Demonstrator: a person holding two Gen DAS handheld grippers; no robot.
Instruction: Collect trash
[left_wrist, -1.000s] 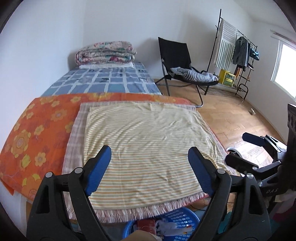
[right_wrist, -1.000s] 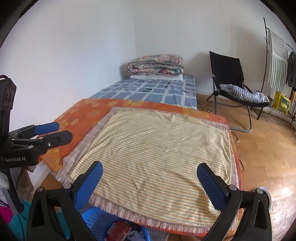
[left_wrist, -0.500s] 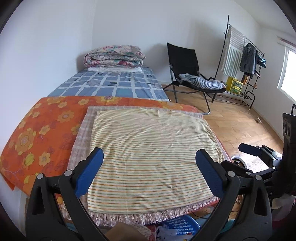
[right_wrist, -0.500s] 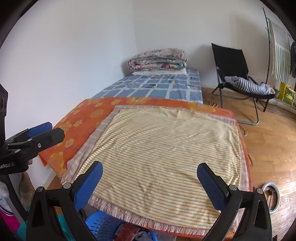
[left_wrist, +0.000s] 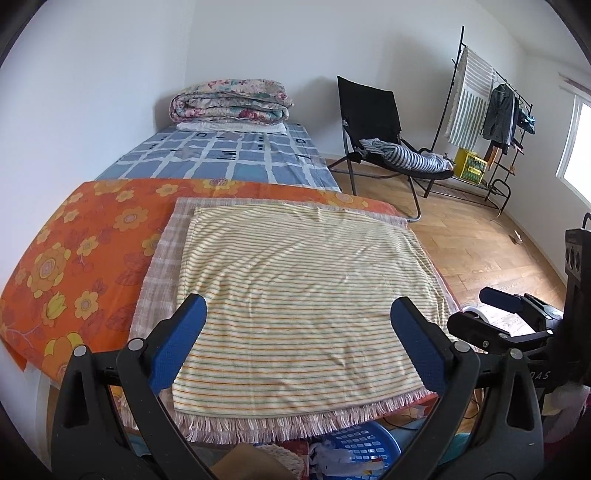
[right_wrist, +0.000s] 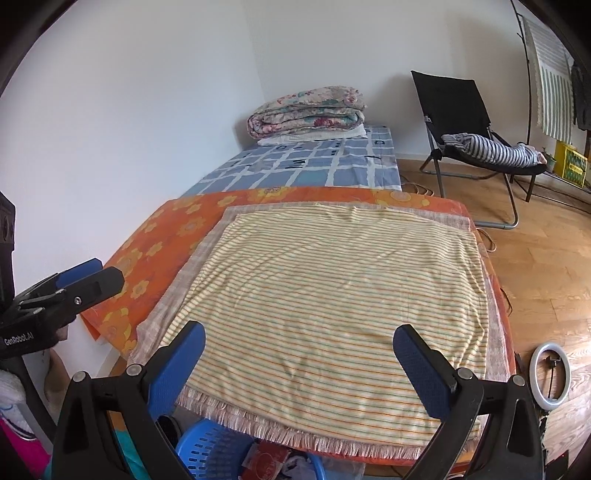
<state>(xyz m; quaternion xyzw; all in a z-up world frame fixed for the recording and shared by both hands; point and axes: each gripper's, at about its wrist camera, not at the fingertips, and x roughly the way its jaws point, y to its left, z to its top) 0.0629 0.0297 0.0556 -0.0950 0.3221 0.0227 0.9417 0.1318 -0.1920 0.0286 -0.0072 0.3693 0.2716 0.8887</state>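
Both of your grippers stand wide apart with nothing between the blue pads: the left gripper (left_wrist: 297, 343) and the right gripper (right_wrist: 299, 363) hang side by side over the near edge of the yellow striped cloth with a pink fringe (left_wrist: 295, 295), which lies flat on the orange flowered bedcover (left_wrist: 74, 258).

No trash shows on that cloth; its surface is bare from fringe to far hem. What trash you can see sits low, under the fringe, in the round blue plastic basket with slotted walls (right_wrist: 210, 452): crumpled white and red wrappers (left_wrist: 332, 456) lie in it. In the left view something tan and a woven piece show beside it at the frame's bottom edge, too cut off to name.

You look to be between pieces, hands empty, the drop into the basket apparently done. Your next move calls for a search, so swing a camera off the bed toward the wooden floor (right_wrist: 535, 266). The white ring light (right_wrist: 550, 369) by the bed's corner is equipment, not litter; leave it.
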